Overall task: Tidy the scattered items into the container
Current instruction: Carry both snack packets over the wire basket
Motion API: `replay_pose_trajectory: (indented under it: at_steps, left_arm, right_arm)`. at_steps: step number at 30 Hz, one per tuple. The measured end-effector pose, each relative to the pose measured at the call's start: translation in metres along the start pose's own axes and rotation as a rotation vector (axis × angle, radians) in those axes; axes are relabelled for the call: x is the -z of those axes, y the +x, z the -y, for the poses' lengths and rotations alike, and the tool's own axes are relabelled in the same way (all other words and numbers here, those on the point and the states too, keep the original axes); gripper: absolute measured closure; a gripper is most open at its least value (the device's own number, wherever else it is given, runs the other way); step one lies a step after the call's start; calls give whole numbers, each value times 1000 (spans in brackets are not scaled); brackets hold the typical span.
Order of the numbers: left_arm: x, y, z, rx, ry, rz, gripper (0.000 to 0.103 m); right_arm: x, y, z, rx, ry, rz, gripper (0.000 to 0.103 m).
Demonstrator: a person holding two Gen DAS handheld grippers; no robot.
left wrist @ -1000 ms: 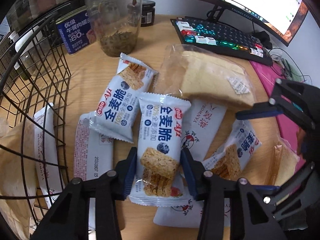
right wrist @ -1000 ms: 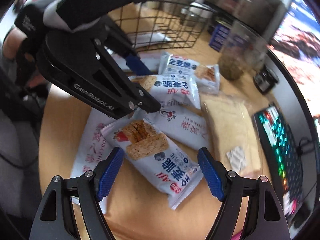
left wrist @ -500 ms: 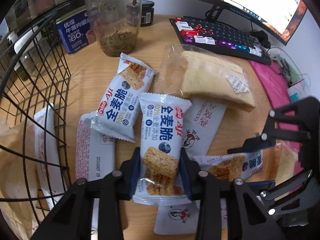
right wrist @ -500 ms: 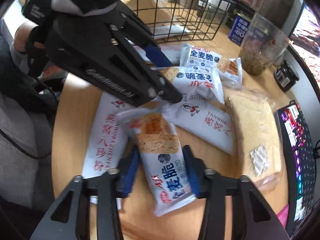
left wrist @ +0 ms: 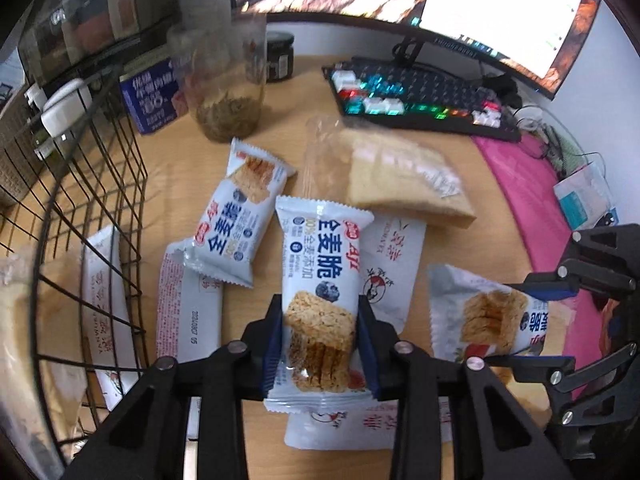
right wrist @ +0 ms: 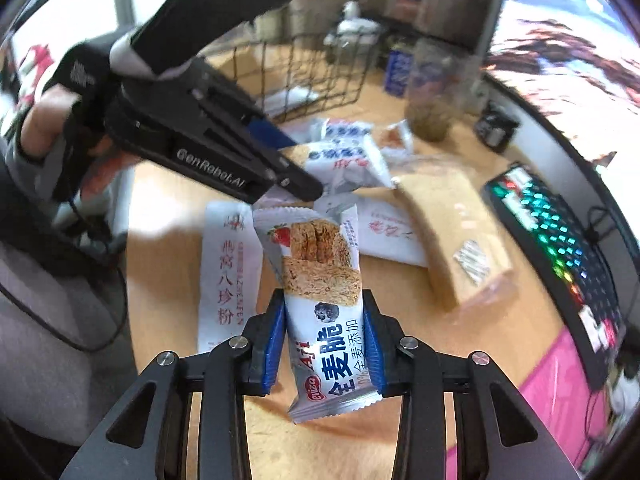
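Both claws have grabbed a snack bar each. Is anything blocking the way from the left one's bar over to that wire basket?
Nothing visible does. The left gripper holds its snack bar, and only low packets lie between it and the wire basket; its wall has to be cleared.

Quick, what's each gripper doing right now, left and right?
Left gripper: closed on a white-and-blue wholewheat crisp snack packet.
Right gripper: closed on another white-and-blue crisp snack packet with a strawberry print.
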State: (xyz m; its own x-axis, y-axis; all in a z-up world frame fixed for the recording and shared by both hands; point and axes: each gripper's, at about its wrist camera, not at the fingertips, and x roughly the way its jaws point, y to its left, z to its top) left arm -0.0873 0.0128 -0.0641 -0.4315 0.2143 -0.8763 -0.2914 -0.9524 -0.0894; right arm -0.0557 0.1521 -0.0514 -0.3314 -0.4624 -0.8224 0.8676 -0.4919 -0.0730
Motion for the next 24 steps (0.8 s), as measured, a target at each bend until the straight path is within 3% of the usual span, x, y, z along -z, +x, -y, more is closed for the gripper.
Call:
replay_pose_trajectory:
  at_steps: [7, 11, 18, 24]
  left_arm:
    - [-6, -47, 8, -4, 9, 103, 66]
    - [-6, -81, 0, -18, -1, 177, 66]
    - [6, -131, -56, -96, -89, 265, 66]
    - [21, -151, -117, -152, -192, 281, 66]
  right_arm:
    - [-9, -46, 9, -7, 204, 157, 66]
    - [-24, -67, -3, 3, 220, 238, 66]
    - [-90, -73, -39, -59, 183, 373, 66]
    - [-161, -34, -55, -121, 168, 354, 66]
